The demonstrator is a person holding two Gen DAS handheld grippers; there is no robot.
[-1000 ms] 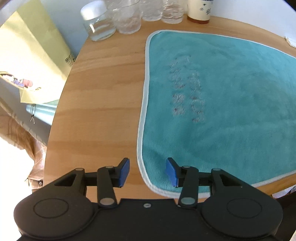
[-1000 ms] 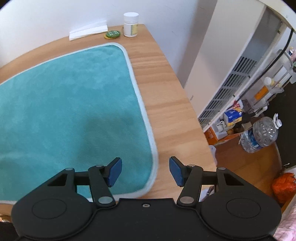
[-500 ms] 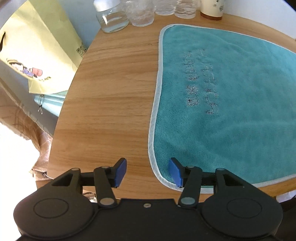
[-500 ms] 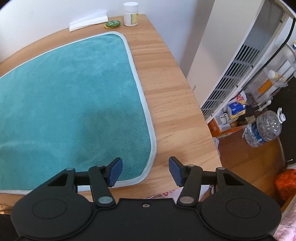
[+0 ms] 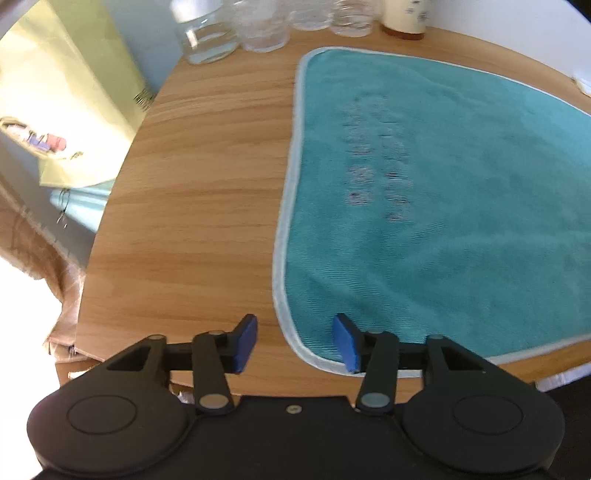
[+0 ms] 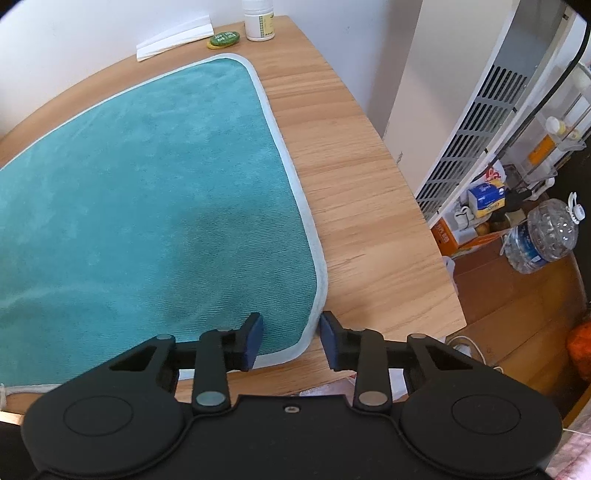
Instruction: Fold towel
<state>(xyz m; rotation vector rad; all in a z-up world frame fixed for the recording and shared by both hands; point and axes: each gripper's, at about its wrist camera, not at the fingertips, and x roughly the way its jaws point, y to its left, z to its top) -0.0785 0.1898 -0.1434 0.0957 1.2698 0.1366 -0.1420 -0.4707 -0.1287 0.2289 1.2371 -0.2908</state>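
The left tool (image 5: 294, 341) hangs wide open over the near left corner of the flat teal terry towel with pale piping (image 5: 443, 206), gripping nothing; one blue pad sits above bare wood, the other above the cloth. The towel lies spread on the light wooden tabletop (image 5: 192, 221). Clear glass jars (image 5: 236, 33) stand at the far edge.

In the right wrist view, the right tool (image 6: 290, 341) is likewise spread apart and empty, straddling the towel's (image 6: 147, 192) near right corner. At the tabletop's (image 6: 354, 177) far end sit a white plastic bottle (image 6: 259, 22), a small green round tin (image 6: 224, 39) and folded white paper (image 6: 173, 37).
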